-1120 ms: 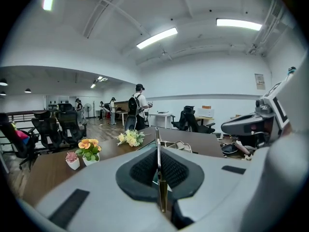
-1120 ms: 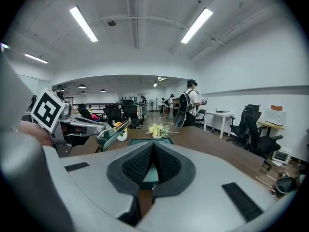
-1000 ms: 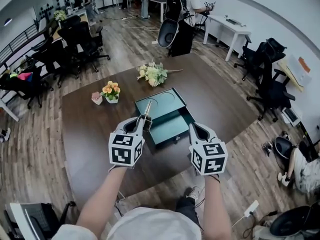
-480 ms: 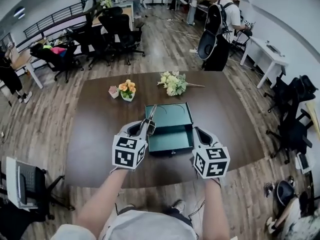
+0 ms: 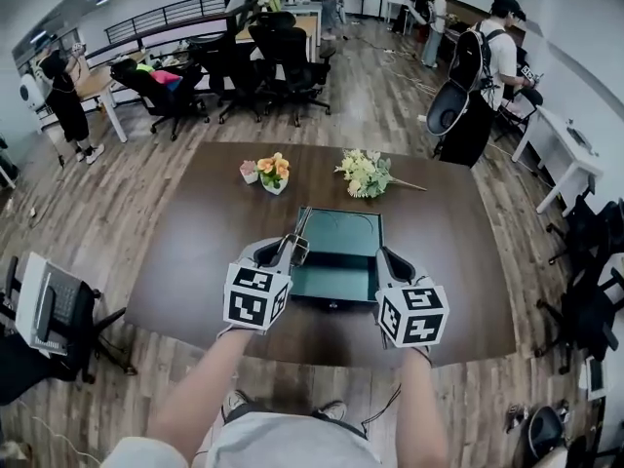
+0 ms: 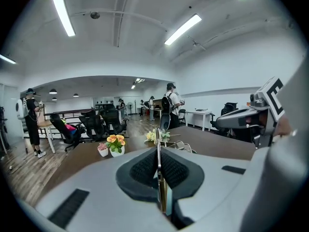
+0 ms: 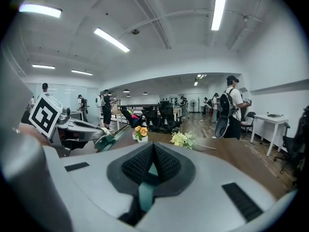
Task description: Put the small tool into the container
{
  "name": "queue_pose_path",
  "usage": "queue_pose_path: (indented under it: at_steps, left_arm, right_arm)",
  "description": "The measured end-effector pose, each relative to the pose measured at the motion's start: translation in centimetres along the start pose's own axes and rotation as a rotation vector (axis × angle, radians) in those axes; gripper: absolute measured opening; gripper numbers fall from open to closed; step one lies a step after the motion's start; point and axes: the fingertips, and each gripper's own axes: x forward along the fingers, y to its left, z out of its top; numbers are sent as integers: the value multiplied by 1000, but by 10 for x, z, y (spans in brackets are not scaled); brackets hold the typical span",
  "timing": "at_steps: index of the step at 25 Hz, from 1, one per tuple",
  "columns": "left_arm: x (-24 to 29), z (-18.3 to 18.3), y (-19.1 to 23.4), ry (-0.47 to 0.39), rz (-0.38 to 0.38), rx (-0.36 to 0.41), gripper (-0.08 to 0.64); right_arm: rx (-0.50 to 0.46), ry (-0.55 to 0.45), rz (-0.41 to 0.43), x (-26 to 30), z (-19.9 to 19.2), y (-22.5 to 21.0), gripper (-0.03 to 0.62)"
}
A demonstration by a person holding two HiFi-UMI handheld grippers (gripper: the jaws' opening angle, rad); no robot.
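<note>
A long dark-brown table carried everything, and the teal container lay open near the middle of it, close to the person's edge. Black office chairs stood on the wooden floor well beyond the container, and a person with a backpack stood off past its far right corner.

The left gripper was at the container's left edge. Its jaws were clamped tight on the small tool. The right gripper was at the container's right edge. Its jaws were drawn together with the pads meeting at the tips, and only teal showed through the slit behind them.

A loose bunch of pale flowers lay on the table just behind the container, its stems trailing right. A small pot of orange flowers stood behind the container's left corner, with a smaller pink pot touching its left side.

The tool was a thin metal strip. It stuck out past the left fingertips and slanted along the container's left rim. It was not lying inside.
</note>
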Motion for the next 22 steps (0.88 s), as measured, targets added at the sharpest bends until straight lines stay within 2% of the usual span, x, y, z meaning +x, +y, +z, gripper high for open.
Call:
queue_pose_path:
  at_steps: [6, 12, 16, 22]
  left_arm:
    - [-8, -2, 5, -6, 84, -36, -3]
    - [-14, -1, 5, 0, 131, -50, -3]
    - [-14, 2, 5, -2, 132, -51, -4]
    - [1, 4, 10, -4, 88, -44, -3]
  right_arm:
    - [-27, 4, 90, 13, 3, 3, 5]
    - [-45, 3, 142, 17, 7, 5, 5]
    - [-41, 2, 148, 19, 9, 6, 5]
    - [-25, 0, 110, 26, 9, 5, 5]
